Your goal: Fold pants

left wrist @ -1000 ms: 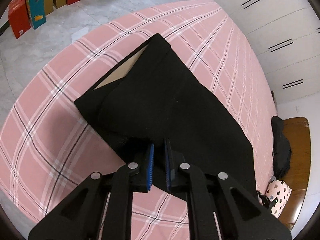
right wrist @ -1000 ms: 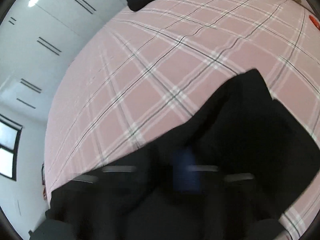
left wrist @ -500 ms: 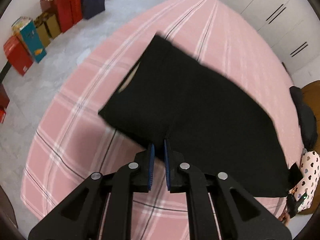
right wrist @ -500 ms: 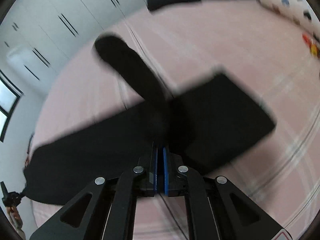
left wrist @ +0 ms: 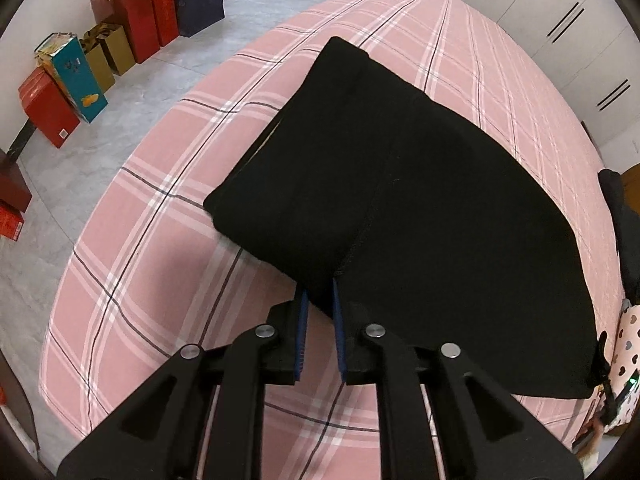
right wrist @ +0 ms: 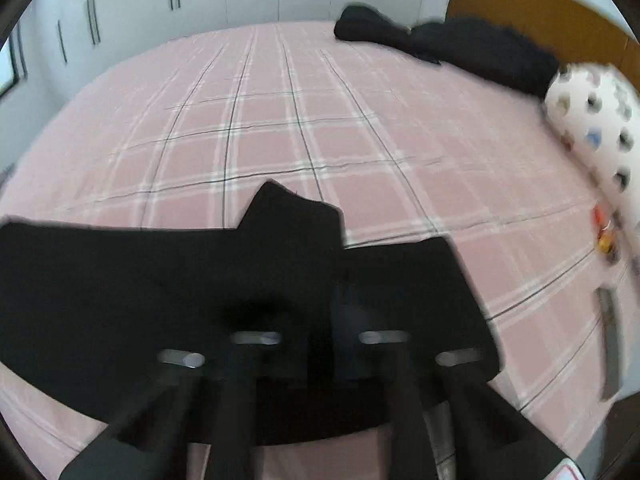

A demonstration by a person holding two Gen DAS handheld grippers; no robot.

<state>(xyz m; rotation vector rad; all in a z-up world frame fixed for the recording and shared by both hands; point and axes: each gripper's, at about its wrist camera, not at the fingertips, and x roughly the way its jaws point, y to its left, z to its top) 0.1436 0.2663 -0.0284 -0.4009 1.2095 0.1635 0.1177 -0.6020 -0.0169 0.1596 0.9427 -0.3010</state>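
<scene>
The black pants point(left wrist: 420, 184) lie flat on the pink plaid bed point(left wrist: 168, 208), waist end to the far left, legs running right. My left gripper point(left wrist: 318, 300) is shut on the near edge of the pants, at a seam. In the right wrist view the pants point(right wrist: 120, 288) spread across the near bed, with a raised fold of cloth point(right wrist: 296, 220) in front of the fingers. My right gripper point(right wrist: 320, 320) is blurred by motion and sits over the black cloth; I cannot tell how its jaws stand.
Red, gold, teal and navy bags point(left wrist: 120, 36) stand on the grey floor beyond the bed. Dark clothes point(right wrist: 448, 48) lie by the wooden headboard point(right wrist: 540, 12). A white heart-print pillow point(right wrist: 596, 120) and small items point(right wrist: 604, 236) lie at the right.
The right gripper has swung round and lowered a lifted pant leg onto the bed. The left gripper has stayed clamped on the near edge, and the pants now lie flatter.
</scene>
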